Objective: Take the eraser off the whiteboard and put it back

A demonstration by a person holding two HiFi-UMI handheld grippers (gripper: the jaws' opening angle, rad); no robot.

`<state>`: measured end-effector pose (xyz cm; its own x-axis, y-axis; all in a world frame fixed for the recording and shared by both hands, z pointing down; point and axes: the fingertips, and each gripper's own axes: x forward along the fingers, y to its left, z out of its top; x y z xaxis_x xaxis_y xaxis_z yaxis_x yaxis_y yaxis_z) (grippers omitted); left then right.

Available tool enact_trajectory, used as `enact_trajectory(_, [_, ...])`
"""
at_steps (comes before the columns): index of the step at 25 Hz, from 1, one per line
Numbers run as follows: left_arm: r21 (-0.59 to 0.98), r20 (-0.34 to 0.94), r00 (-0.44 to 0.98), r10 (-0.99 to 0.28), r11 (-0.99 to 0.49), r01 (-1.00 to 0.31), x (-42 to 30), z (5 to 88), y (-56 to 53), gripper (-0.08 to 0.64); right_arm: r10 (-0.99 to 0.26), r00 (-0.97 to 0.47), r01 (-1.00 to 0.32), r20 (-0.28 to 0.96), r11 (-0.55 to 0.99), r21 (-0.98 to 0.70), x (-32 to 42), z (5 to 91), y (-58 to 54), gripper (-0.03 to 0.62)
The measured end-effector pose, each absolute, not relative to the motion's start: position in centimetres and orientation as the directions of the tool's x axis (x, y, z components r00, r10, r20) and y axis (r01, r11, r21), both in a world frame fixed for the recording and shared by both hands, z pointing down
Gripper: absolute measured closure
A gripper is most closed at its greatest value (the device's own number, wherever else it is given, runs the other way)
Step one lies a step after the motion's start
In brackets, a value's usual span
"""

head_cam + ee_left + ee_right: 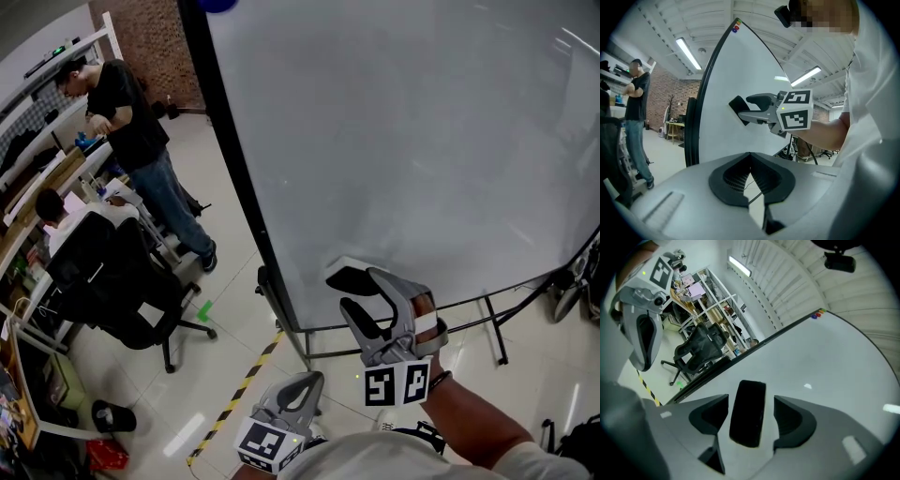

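the right claw [751, 422] is wide open. the black eraser [749, 404] sits between its two pads, with a gap on each side, so nothing squeezes it. the eraser lies flat on the whiteboard [825, 362], near the board's bottom edge in the head view. the left claw [750, 174] is shut tight with nothing in it, and it hangs low, away from the board.

i think this is either the start of the grab or the end of the put-back. i cannot tell which. if it is the grab, the pads need to close on the two long sides and then pull the eraser straight off. if the eraser is already back, the open claw just needs to back away without bumping it.
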<state>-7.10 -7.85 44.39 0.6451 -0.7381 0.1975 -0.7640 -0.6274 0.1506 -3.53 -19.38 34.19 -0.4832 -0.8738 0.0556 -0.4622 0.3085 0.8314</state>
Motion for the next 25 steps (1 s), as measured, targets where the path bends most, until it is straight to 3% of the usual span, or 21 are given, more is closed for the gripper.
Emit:
enact_trajectory(12, [0.155,0.203,0.633,-0.747,-0.613,-0.774,-8.1,44.5,-7.3,0.543,-0.915,-0.398,-0.427,0.058,0.241,0.871,-4.7,35.3,-22.0,0.290])
enact_trajectory(25, [0.162,0.201,0.630,-0.750,-0.609,-0.776,-8.0,44.6,-7.2,0.543,-0.917,-0.399,-0.451,0.032,0.227,0.863,-4.3,34.9,-21.9,0.341])
